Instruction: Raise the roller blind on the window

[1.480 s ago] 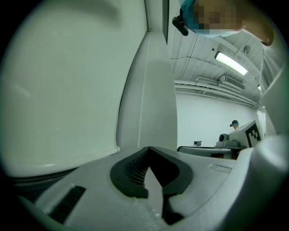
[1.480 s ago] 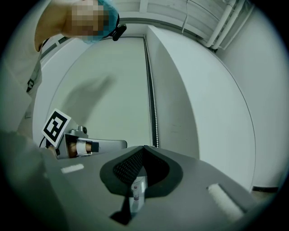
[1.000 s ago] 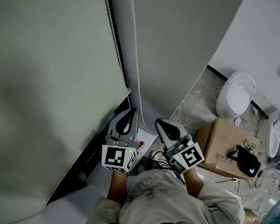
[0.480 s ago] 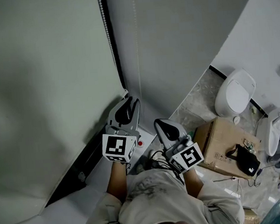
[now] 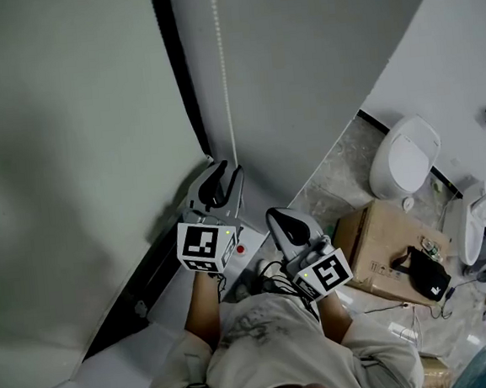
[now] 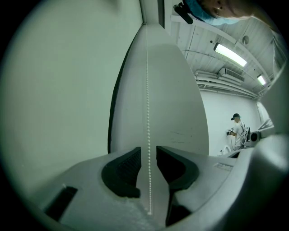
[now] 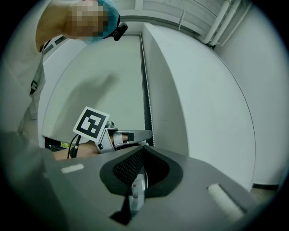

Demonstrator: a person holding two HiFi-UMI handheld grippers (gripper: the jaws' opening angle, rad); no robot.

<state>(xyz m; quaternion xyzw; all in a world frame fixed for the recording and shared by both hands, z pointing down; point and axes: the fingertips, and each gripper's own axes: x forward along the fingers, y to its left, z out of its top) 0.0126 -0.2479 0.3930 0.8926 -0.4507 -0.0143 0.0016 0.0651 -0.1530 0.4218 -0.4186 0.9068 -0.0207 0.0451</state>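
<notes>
My head view is dim and flat: soft, even light, no glare, and a broad grey shadow smudged across the roller blind (image 5: 63, 162). Both gripper views bend hard toward the edges and fall off into a black round border. In the left gripper view a ceiling strip light (image 6: 230, 53) burns bright at upper right — the nearest foreground in both is soft, out of focus.

The pale grey moulded-plastic left gripper (image 5: 227, 172) and its twin, the right gripper (image 5: 277, 218), each have black ribbed rubber pads (image 6: 122, 173) and a white cube (image 5: 205, 245) printed with black square markers. Thin black cables (image 5: 272, 279) trail behind them. The person wears a light grey short-sleeved shirt (image 5: 273, 347) and a teal hair cover (image 7: 113, 20).
</notes>
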